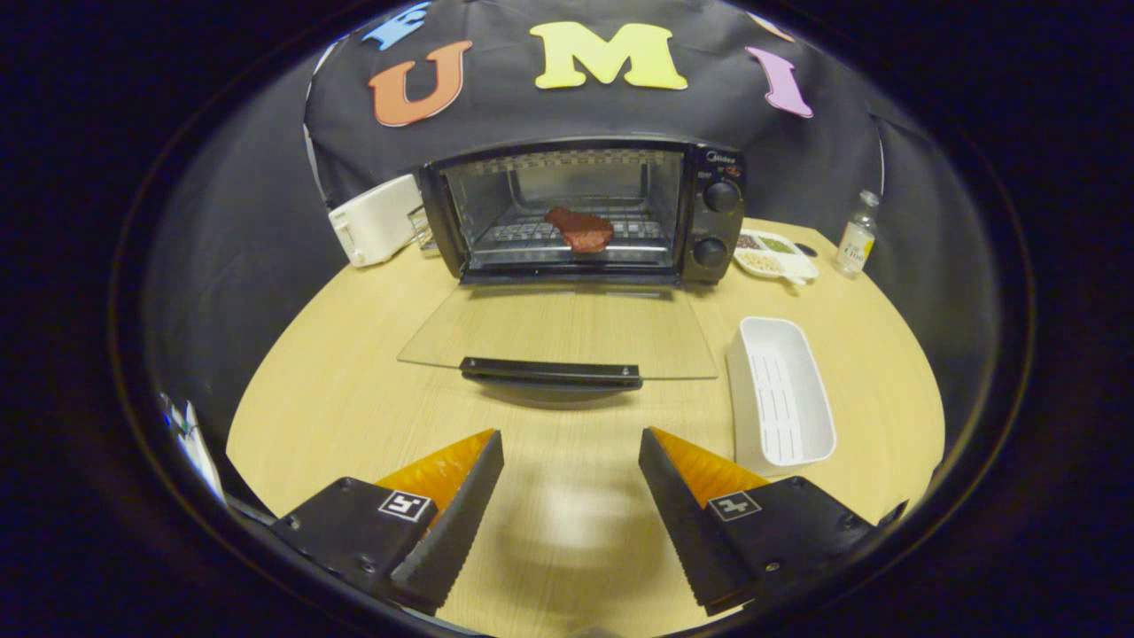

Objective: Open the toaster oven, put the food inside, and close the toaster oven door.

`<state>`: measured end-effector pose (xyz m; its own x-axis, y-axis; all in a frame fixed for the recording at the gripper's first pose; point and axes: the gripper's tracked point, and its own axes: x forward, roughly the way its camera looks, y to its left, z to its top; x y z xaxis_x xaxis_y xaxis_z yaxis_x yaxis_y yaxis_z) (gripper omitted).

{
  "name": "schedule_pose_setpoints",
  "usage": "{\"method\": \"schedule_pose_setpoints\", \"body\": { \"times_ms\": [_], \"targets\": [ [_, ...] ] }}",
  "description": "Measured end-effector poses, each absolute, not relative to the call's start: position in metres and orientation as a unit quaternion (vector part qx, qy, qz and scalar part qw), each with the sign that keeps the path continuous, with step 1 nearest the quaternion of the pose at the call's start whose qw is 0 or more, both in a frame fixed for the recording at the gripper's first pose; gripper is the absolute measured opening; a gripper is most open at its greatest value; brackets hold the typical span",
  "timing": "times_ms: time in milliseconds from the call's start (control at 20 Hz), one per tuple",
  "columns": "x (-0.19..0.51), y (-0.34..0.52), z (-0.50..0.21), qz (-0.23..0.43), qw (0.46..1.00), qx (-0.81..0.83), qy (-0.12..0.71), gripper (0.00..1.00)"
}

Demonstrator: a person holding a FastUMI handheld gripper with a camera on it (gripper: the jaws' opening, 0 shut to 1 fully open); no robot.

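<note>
A black toaster oven [585,211] stands at the far side of the round wooden table [354,381], well beyond my fingers. Its glass door [558,337] lies folded down flat towards me, with the black handle [551,372] at its near edge. On the wire rack inside rests a reddish-brown piece of food [579,229]. My gripper [571,443] hovers over the table, a short way back from the door handle. It is open, with nothing between its fingers.
A white rectangular tray [780,394] sits just right of the open door, close to the right finger. A white toaster [376,220] stands left of the oven. A divided dish of grains [775,254] and a small bottle [856,237] stand to its right.
</note>
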<state>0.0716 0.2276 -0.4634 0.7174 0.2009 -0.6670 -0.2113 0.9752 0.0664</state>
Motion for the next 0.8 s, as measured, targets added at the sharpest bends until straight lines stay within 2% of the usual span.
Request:
{"method": "schedule_pose_setpoints", "body": {
  "times_ms": [550, 800],
  "targets": [
    [0.113, 0.234, -0.502, 0.086, 0.92, -0.017, 0.381, 0.99],
    [0.123, 0.236, -0.492, 0.09, 0.922, -0.011, 0.378, 0.98]
  ]
}}
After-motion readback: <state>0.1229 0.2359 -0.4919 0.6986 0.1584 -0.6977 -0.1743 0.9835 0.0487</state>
